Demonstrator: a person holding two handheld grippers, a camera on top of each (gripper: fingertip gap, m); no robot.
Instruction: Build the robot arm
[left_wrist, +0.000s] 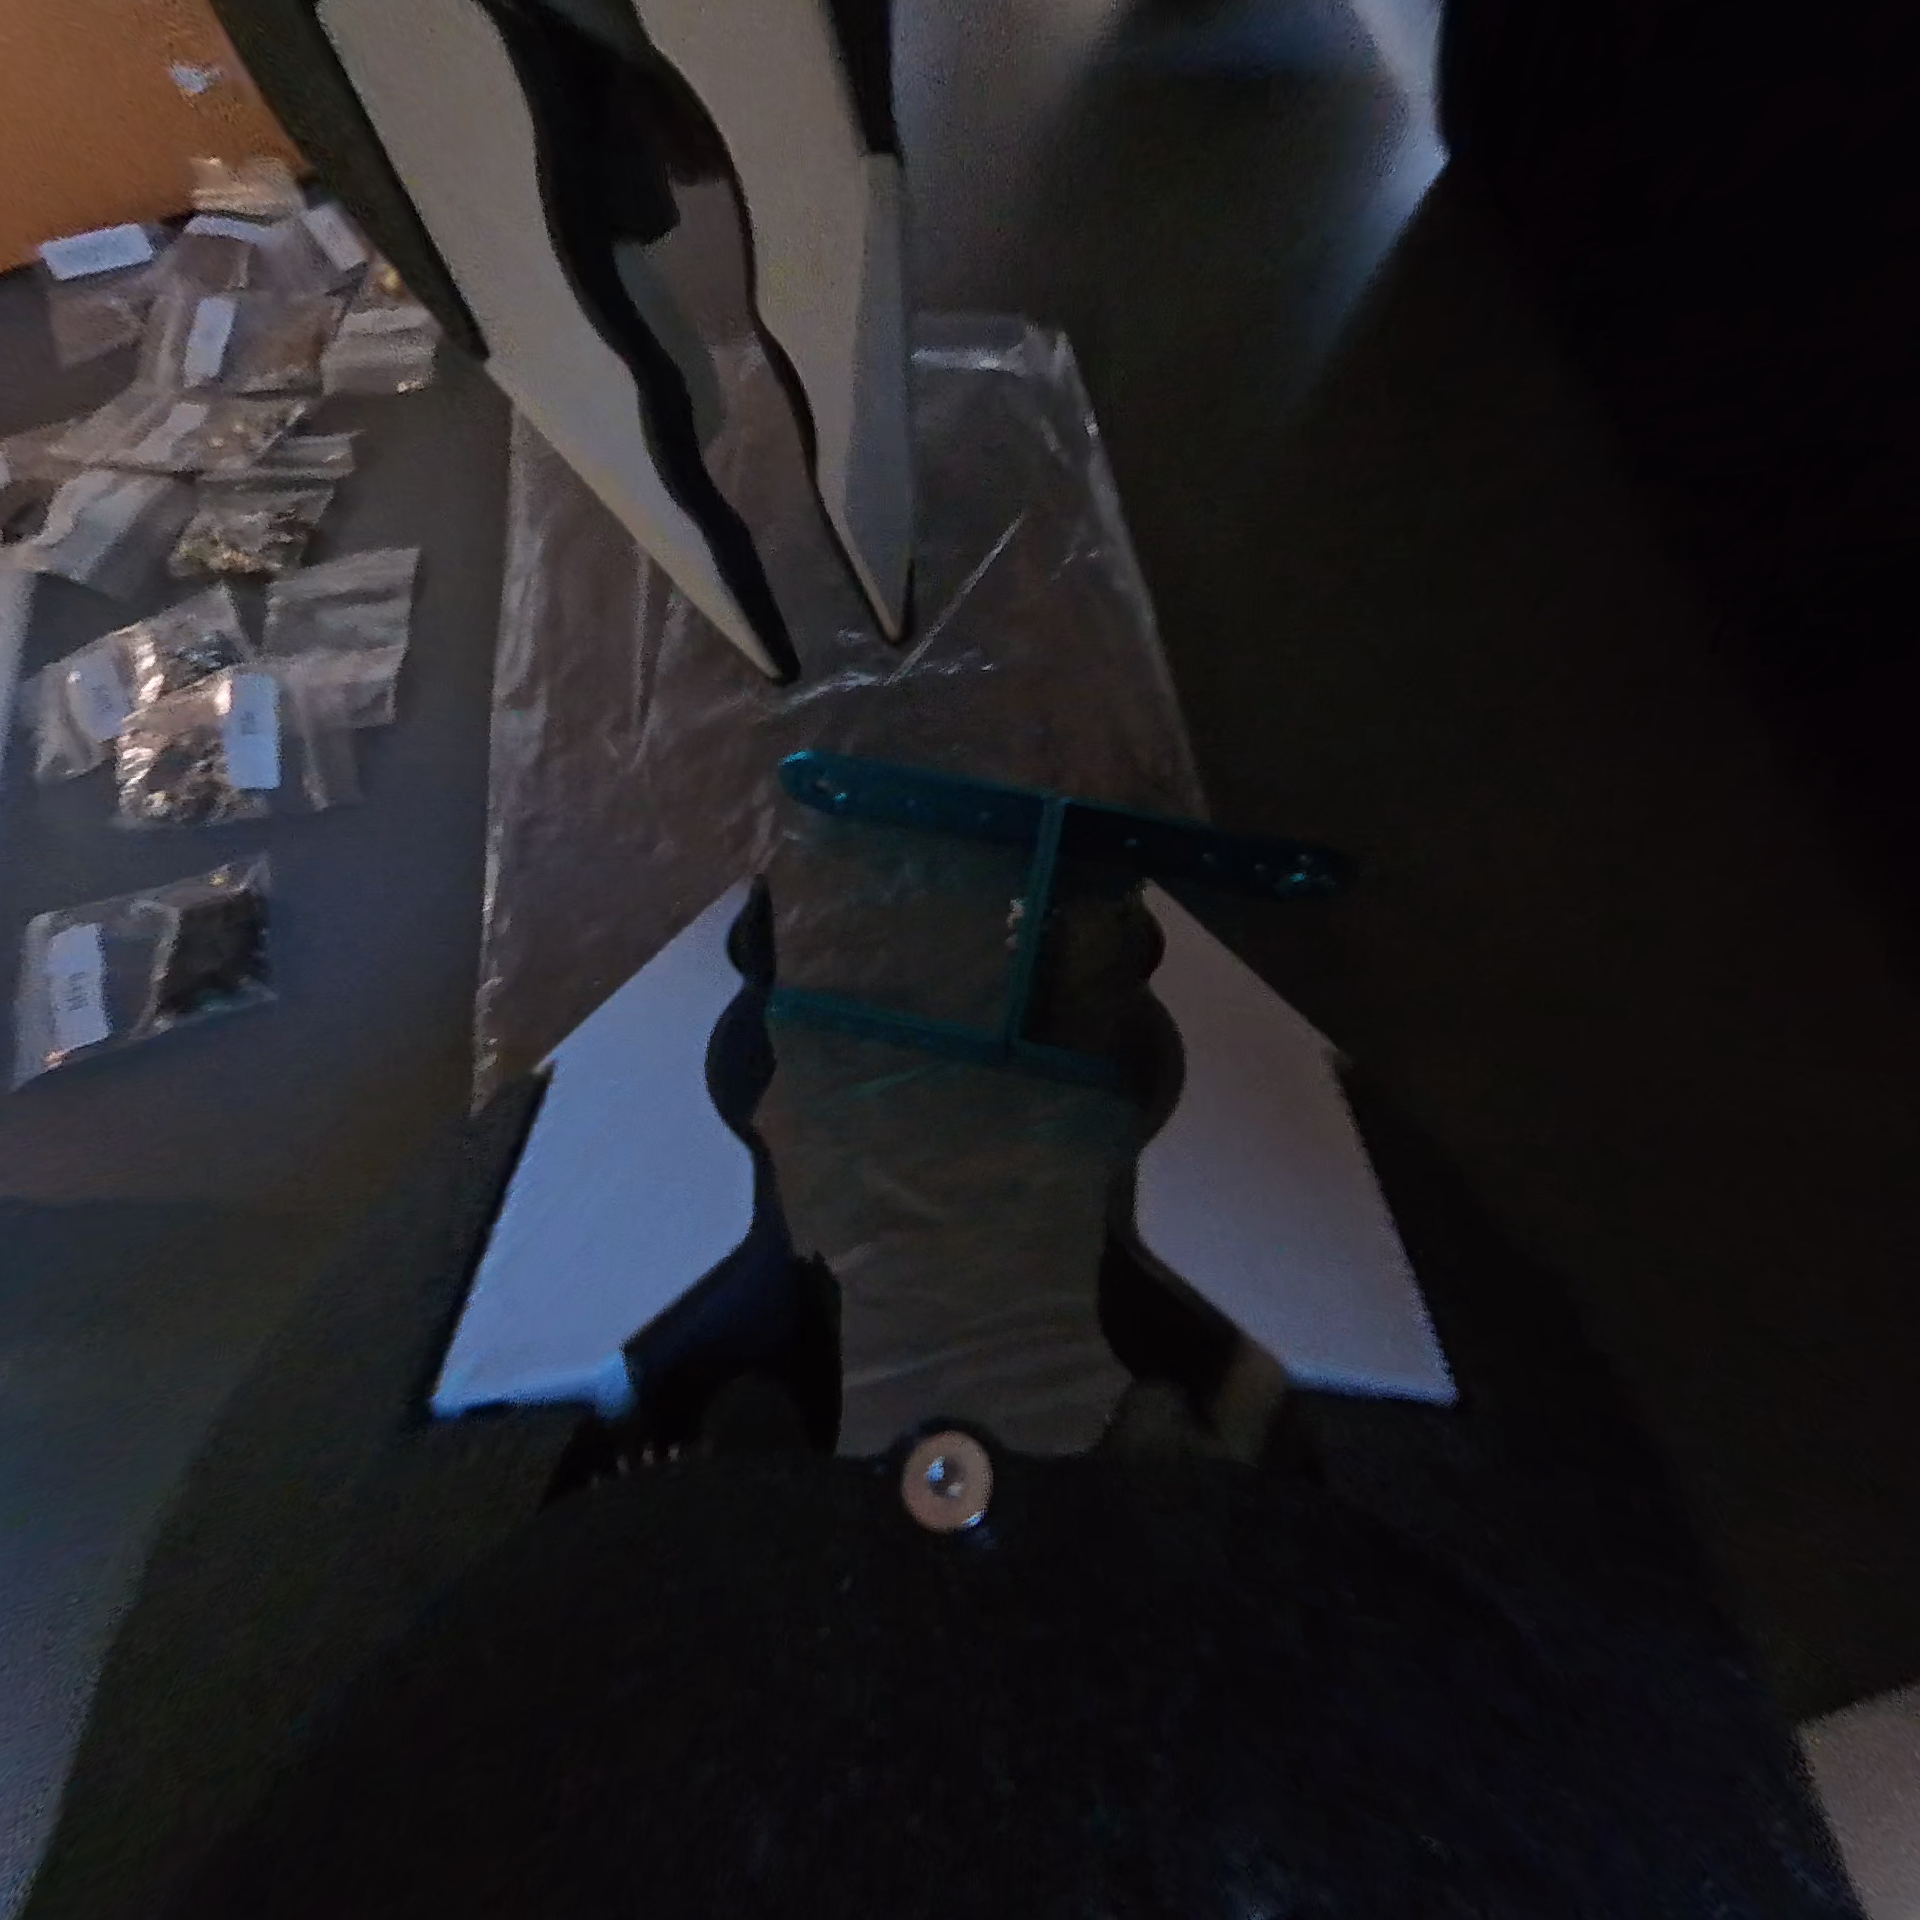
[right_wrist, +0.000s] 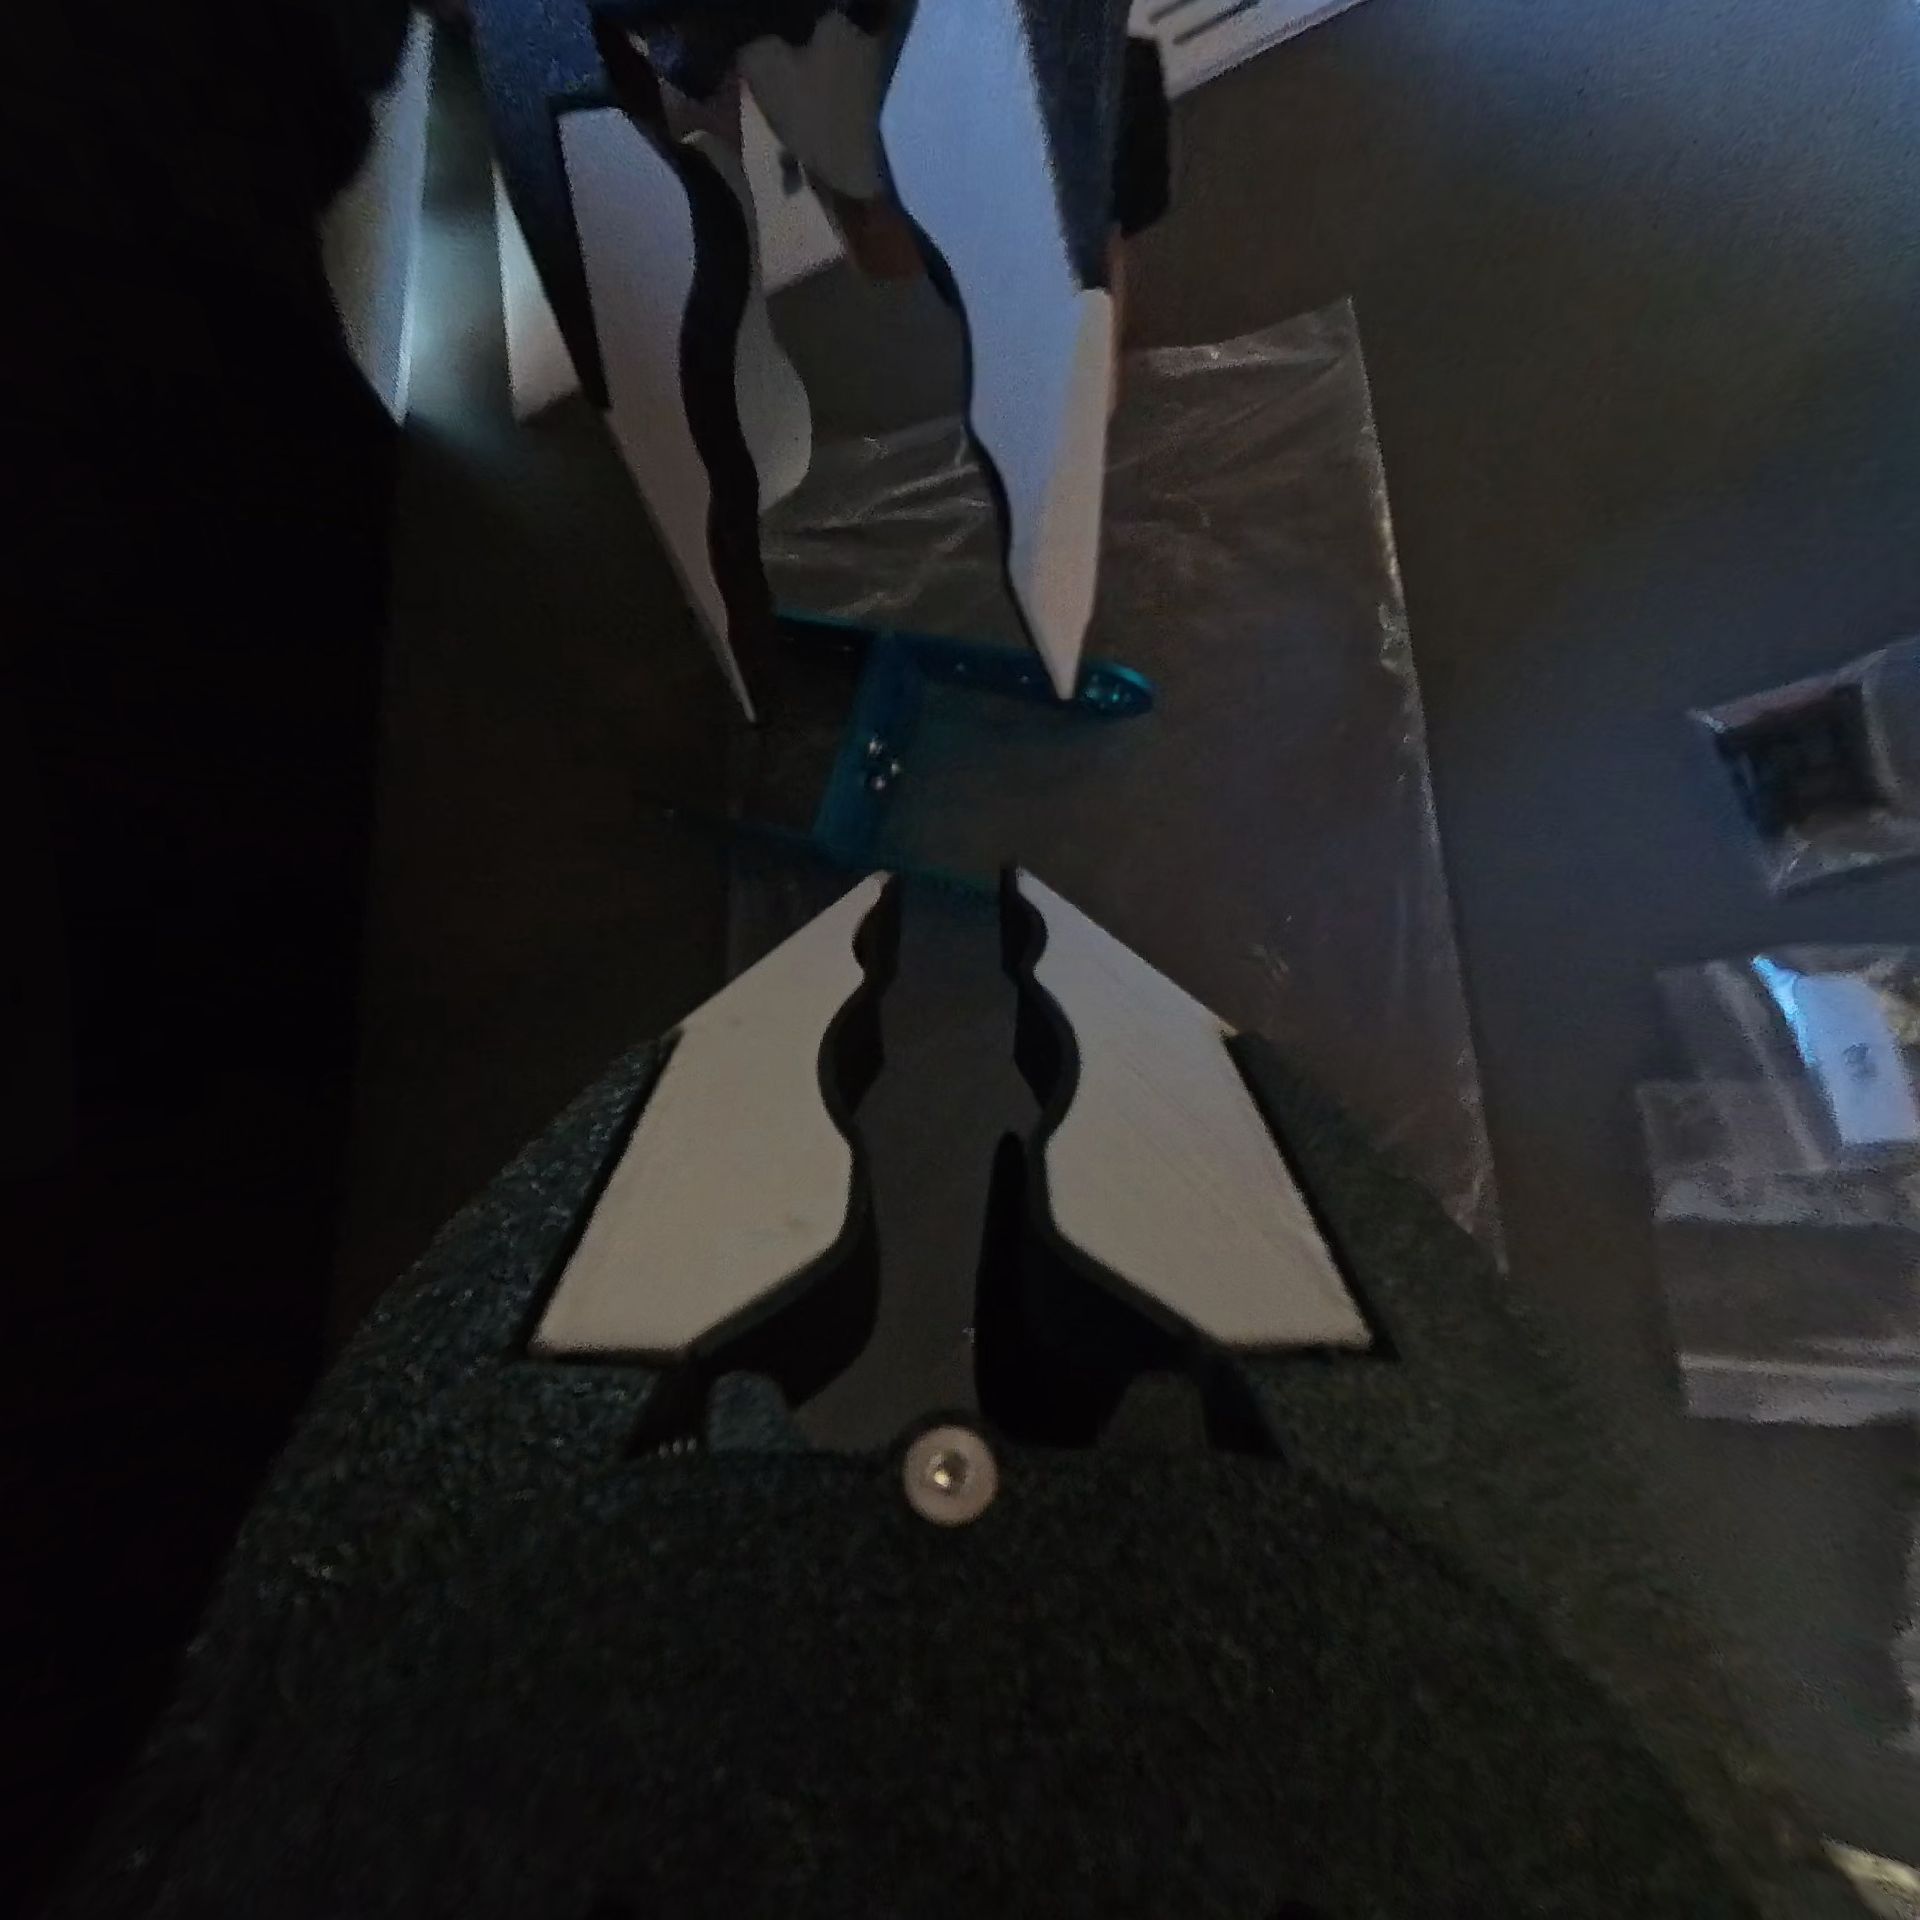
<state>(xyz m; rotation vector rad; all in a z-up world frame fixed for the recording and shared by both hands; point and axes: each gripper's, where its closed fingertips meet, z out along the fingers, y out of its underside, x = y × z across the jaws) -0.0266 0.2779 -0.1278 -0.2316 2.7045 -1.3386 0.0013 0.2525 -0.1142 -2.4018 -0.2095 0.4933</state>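
Dark counter (left_wrist: 395, 1039) carries a clear plastic sheet (left_wrist: 623, 748) under a teal metal bracket (left_wrist: 1039, 821). Left gripper (left_wrist: 951, 914) and right gripper (right_wrist: 951, 883), tips facing, part-open fingers straddling it. Small bagged parts (left_wrist: 197, 748) show leftward only.

Both my grippers crowd teal bracket (left_wrist: 1049, 831) on plastic sheet (left_wrist: 623, 727); little gap btwn tips. Small parts bags (left_wrist: 197, 727) clutter left; dark mat (left_wrist: 395, 935) btwn stays passable.
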